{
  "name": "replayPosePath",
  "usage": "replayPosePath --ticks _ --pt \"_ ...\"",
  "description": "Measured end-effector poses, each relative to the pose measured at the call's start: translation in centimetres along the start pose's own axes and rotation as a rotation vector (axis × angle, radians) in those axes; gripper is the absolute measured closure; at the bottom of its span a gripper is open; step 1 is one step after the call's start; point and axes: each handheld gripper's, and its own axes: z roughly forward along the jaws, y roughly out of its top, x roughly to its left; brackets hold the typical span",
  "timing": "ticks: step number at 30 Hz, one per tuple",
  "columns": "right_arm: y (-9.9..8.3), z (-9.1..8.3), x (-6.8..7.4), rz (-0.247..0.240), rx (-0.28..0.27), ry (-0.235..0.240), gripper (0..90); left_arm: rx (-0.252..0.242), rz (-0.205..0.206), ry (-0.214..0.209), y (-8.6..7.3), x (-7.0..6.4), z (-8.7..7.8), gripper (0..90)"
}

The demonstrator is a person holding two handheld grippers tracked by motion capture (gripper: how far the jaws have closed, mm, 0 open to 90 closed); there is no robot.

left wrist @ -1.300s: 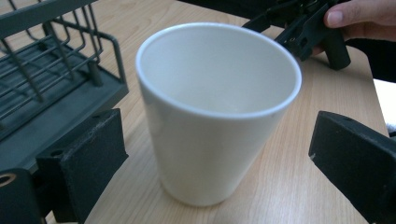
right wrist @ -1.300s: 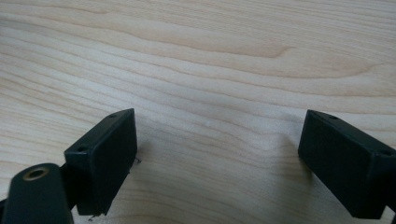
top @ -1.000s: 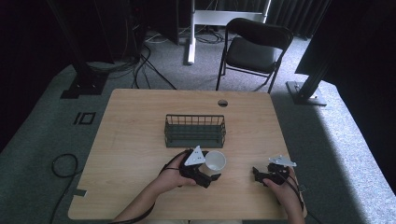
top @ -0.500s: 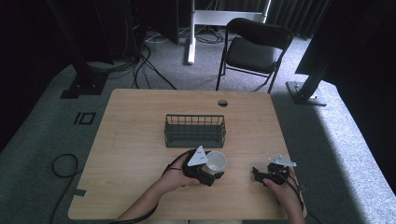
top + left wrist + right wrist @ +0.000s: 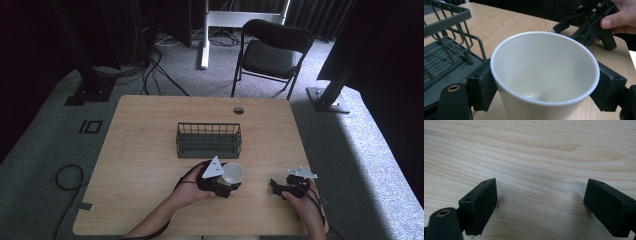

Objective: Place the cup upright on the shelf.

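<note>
The white ceramic cup (image 5: pixel 544 75) is gripped across its body by the left tool (image 5: pixel 546 90), near the wire basket (image 5: pixel 208 140) on the table (image 5: pixel 150 165). The right tool (image 5: pixel 544 207) is spread wide, empty. The glazed wall is judged slippery and breakable; a firm hold below the rim is advised.

White cup's (image 5: pixel 544 77) base cut off by frame bottom, wire basket (image 5: pixel 446 47) cropped at left, person's forearms leaving the lower edge
</note>
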Motion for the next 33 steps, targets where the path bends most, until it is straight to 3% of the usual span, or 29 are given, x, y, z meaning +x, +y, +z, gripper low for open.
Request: replayPosePath --ticks 9,21,25,33 --pt "0.0 0.0 0.0 0.000 0.000 0.000 11.3 -0.015 0.008 -0.008 1.2 -0.1 -0.6 20.1" --pt "0.0 0.0 0.0 -0.002 -0.001 0.000 11.3 -0.063 -0.004 0.022 3.4 0.4 -1.8 20.1" --pt "0.0 0.0 0.0 0.001 -0.001 0.000 11.3 -0.097 -0.007 0.052 4.2 0.6 -2.3 20.1" --pt "0.0 0.0 0.0 0.001 -0.002 0.000 11.3 -0.117 -0.014 0.094 5.6 1.3 -3.2 20.1"
